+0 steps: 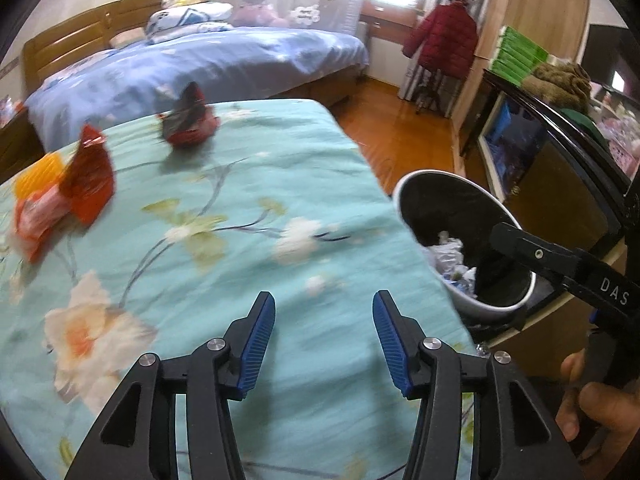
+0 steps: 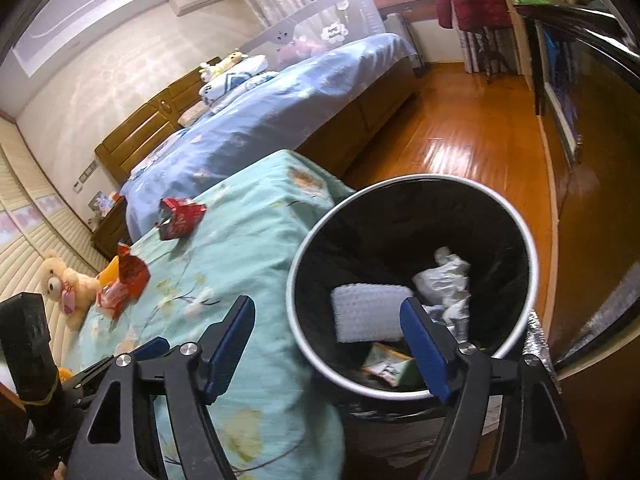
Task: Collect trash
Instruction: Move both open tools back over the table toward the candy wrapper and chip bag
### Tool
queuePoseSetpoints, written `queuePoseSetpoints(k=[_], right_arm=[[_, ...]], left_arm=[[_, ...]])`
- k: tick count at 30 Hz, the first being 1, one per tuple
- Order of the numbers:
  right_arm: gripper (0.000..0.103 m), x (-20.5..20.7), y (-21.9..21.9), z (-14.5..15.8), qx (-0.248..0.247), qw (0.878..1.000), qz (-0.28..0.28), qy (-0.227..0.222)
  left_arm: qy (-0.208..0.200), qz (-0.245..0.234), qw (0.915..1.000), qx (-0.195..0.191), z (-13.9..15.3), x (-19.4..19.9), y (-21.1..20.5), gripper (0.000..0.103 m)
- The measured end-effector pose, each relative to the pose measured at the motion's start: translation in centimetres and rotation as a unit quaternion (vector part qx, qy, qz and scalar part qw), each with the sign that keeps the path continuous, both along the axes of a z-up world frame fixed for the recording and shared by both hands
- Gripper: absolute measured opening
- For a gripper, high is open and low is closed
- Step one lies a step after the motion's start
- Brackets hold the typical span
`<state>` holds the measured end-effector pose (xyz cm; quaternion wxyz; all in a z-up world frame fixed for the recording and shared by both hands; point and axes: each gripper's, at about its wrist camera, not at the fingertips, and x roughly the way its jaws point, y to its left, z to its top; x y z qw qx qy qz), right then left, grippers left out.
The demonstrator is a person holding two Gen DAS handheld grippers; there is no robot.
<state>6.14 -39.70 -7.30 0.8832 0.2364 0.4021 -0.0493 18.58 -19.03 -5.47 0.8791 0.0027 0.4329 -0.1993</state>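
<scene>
On the teal floral sheet (image 1: 248,240), an orange-red wrapper (image 1: 86,178) lay far left and a crumpled red wrapper (image 1: 188,120) further back: likely light, crinkly, best pinched at an upstanding edge. The left gripper (image 1: 324,336) stood spread and empty. The right gripper (image 2: 326,334) gaped empty over the trash bin (image 2: 304,264).

Teal floral bedspread (image 1: 256,240), red wrappers (image 1: 91,176), black white-rimmed bin (image 2: 516,224)

The left wrist view looks steeply down over the floral bedspread (image 1: 248,216), close above it. The right wrist view tilts into the near bin (image 2: 304,264); both views share bedspread, bin and the blue bed (image 1: 192,64) beyond
</scene>
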Motion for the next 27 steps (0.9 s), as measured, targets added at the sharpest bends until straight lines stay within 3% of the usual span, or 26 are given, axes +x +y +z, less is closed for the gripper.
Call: queuePoseSetpoints(k=[27], right_arm=[[0.077, 5.9, 13.0, -2.0, 0.014, 0.992, 0.126, 0.014]], left_arm=[[0.012, 0.143, 0.9893, -0.023, 0.4, -0.9, 14.9, 0.051]])
